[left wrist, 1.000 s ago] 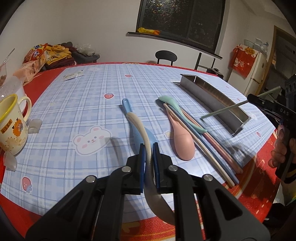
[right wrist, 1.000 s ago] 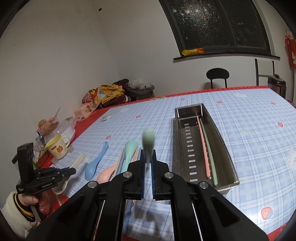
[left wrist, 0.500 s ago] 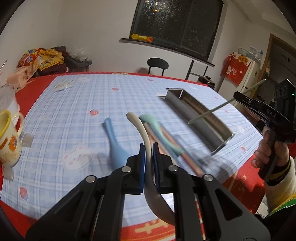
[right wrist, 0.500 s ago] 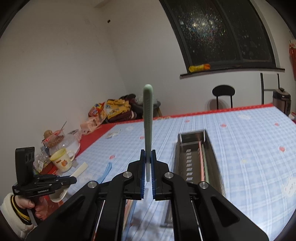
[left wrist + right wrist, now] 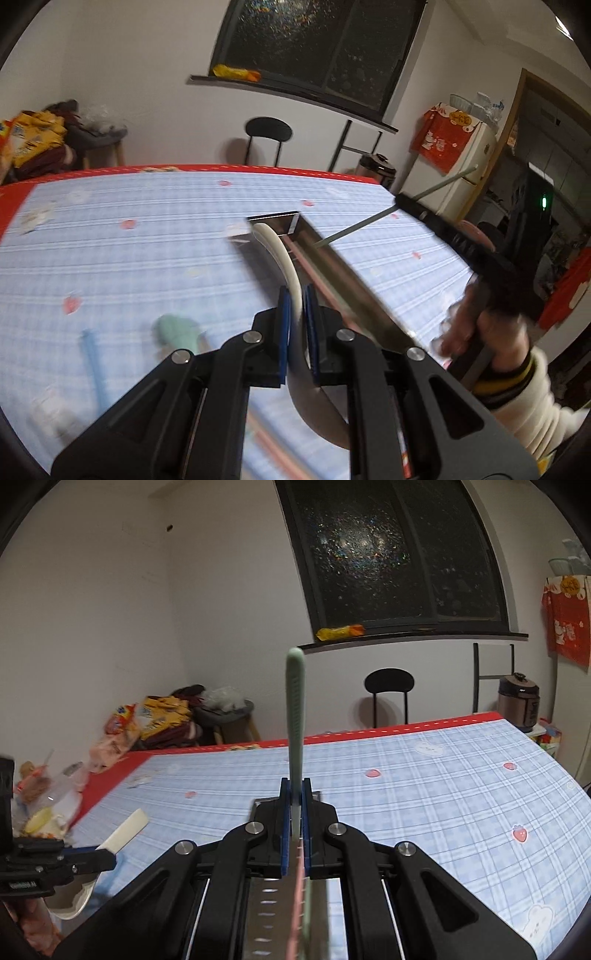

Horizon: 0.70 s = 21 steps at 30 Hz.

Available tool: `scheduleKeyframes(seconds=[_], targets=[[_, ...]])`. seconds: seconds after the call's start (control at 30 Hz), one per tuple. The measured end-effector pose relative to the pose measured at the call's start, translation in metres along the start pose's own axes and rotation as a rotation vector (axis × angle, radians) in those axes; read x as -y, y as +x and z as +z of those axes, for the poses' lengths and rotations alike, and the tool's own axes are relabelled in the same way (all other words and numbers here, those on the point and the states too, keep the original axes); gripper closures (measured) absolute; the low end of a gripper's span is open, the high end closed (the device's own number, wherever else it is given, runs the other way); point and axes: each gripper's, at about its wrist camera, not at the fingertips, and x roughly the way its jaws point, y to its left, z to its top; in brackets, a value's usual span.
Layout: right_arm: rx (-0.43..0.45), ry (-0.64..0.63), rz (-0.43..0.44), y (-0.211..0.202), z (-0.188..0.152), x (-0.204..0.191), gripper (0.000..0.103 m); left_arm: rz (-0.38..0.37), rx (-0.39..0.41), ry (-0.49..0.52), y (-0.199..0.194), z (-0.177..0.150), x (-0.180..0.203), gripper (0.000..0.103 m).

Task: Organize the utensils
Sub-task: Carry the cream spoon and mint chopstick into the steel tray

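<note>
My left gripper (image 5: 294, 306) is shut on a cream spoon (image 5: 280, 254), held above the near end of the long steel tray (image 5: 347, 284). A pink chopstick (image 5: 295, 254) lies in the tray. My right gripper (image 5: 295, 797) is shut on a green chopstick (image 5: 295, 716) that points up, directly over the steel tray (image 5: 266, 897). In the left wrist view the right gripper (image 5: 402, 203) shows at the right with the green chopstick (image 5: 365, 221) slanting over the tray. A green spoon (image 5: 177, 332) and a blue spoon (image 5: 94, 365) lie blurred on the tablecloth.
A checked blue tablecloth (image 5: 424, 794) covers the red table. A mug and snack cups (image 5: 40, 812) stand at the left edge. Snack bags (image 5: 159, 720) lie beyond the far left corner. A black chair (image 5: 388, 690) and a rice cooker (image 5: 517, 701) stand behind the table.
Both grippers moved over the steel tray. The left one swung right with the cream spoon. The right one tilted up, so the green chopstick points upward.
</note>
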Motion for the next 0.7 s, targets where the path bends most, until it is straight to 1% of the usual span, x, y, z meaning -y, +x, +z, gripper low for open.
scheduleKeyframes(seconds=[0.1, 0.17, 0.3, 0.37, 0.43, 0.7], targets=[[-0.030, -0.029, -0.019, 0.015, -0.007, 0.004, 0.097, -0.033, -0.019, -0.010, 0.032, 0.014, 0.012, 0.091], [-0.060, -0.014, -0.010, 0.023, -0.011, 0.009, 0.097, -0.046, -0.023, -0.027, 0.053, 0.022, 0.016, 0.091], [-0.117, 0.017, 0.019, 0.028, -0.014, 0.017, 0.097, -0.059, -0.034, -0.100, 0.088, 0.029, 0.015, 0.091], [-0.161, 0.004, 0.010, 0.030, -0.016, 0.014, 0.097, -0.063, -0.046, -0.125, 0.101, 0.028, 0.014, 0.091], [-0.211, 0.013, 0.025, 0.033, -0.020, 0.015, 0.097, -0.057, -0.059, -0.132, 0.111, 0.026, 0.016, 0.091], [-0.314, -0.025, 0.038, 0.043, -0.033, 0.007, 0.097, -0.021, -0.089, -0.141, 0.134, 0.024, 0.015, 0.091]])
